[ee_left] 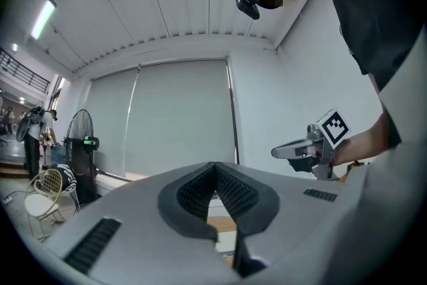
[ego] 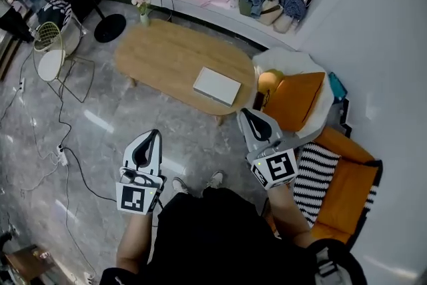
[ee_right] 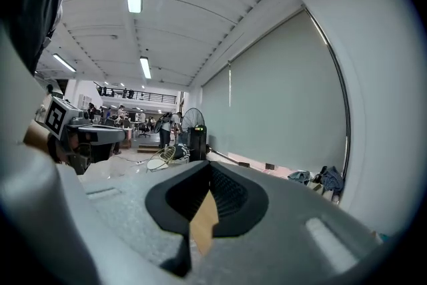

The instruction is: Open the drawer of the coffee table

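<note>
**Head view:** The left gripper (ego: 154,135) and right gripper (ego: 245,114), both closed on nothing, point toward the oval coffee table (ego: 160,57). The table lies ahead of them, its long axis running crosswise to their line. The right gripper is the nearer, just short of the table's near edge. No drawer front shows.

**Left gripper view:** The pads meet at the tips, with a strip of tabletop ahead and below.

**Right gripper view:** The jaws are likewise together and empty, and tan wood shows through the hollow behind the tips.
</note>
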